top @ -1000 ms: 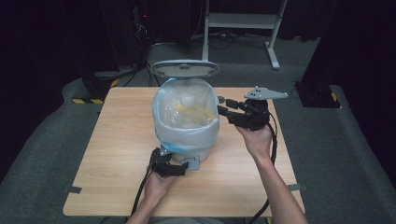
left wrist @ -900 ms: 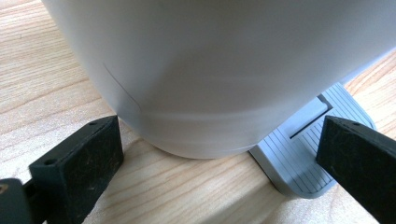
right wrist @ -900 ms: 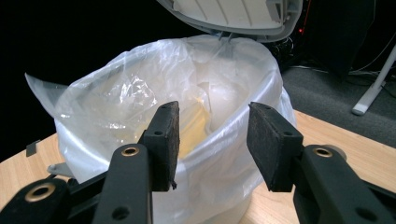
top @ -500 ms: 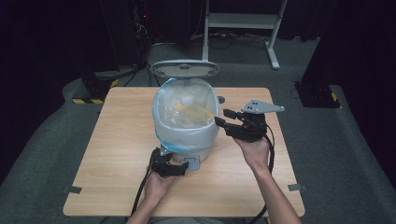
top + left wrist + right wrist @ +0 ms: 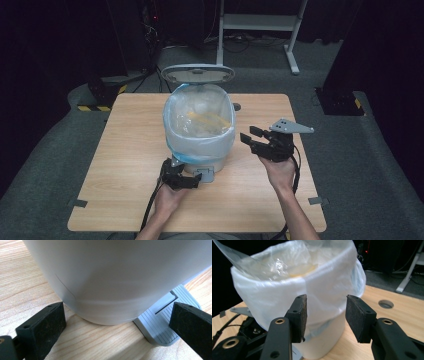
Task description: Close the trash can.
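A white pedal bin (image 5: 200,159) stands mid-table, lined with a clear plastic bag (image 5: 200,125) folded over its rim. Its grey lid (image 5: 198,74) stands raised at the back. Something yellow (image 5: 210,119) lies inside the bag. My left gripper (image 5: 187,179) lies at the bin's foot, open, its jaws either side of the bin's base (image 5: 112,290), the right jaw over the grey pedal (image 5: 162,320). My right gripper (image 5: 250,135) hovers just right of the bin, open, with nothing between its pads (image 5: 300,315). It points at the bag's folded edge (image 5: 322,292).
The wooden table (image 5: 125,150) has a round cable hole (image 5: 236,106) behind the bin to the right. Tape tabs mark its near corners. Dark carpet surrounds it, with a white desk frame (image 5: 260,25) and black stands farther back.
My right gripper has sunk and drawn back toward the person, from beside the bag's rim to lower at the bin's right side. The left gripper and bin have stayed put.
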`<state>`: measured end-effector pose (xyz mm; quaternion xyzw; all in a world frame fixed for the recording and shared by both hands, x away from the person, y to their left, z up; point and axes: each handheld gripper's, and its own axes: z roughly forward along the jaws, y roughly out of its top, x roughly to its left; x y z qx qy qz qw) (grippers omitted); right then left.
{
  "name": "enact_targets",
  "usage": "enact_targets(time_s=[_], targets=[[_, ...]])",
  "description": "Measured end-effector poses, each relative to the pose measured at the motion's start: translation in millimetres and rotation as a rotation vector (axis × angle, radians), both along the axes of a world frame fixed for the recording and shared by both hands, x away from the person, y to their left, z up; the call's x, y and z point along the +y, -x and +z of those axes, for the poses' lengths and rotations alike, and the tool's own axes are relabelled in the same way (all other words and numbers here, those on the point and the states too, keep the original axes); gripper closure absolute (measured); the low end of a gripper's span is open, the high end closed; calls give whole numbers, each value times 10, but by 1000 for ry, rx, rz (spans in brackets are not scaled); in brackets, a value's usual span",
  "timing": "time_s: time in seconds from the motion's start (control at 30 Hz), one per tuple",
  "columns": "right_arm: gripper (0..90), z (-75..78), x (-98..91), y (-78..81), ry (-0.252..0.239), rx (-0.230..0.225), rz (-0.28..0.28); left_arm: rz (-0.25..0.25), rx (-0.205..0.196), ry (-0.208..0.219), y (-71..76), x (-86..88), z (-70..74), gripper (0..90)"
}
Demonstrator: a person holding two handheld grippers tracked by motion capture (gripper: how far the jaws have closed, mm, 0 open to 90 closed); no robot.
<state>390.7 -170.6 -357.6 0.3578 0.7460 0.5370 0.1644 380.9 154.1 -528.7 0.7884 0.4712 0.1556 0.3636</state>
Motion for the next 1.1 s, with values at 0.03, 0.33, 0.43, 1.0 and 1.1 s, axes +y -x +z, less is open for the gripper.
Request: enact_targets(time_s=[0.03, 0.33, 0.43, 1.0, 1.1], targets=[[522, -31, -23, 8, -2, 3, -7, 0, 0, 0, 0, 0, 0, 6], [522, -302, -194, 71, -21, 34, -63, 0, 0, 0, 0, 0, 0, 6], [522, -347, -221, 84, -27, 38, -71, 0, 0, 0, 0, 0, 0, 6], [521, -586, -290, 128, -24, 61, -112, 0, 0, -1, 0, 0, 0, 6], [522, -636, -296, 138, -17, 65, -117, -1, 0, -1, 0, 0, 0, 6]])
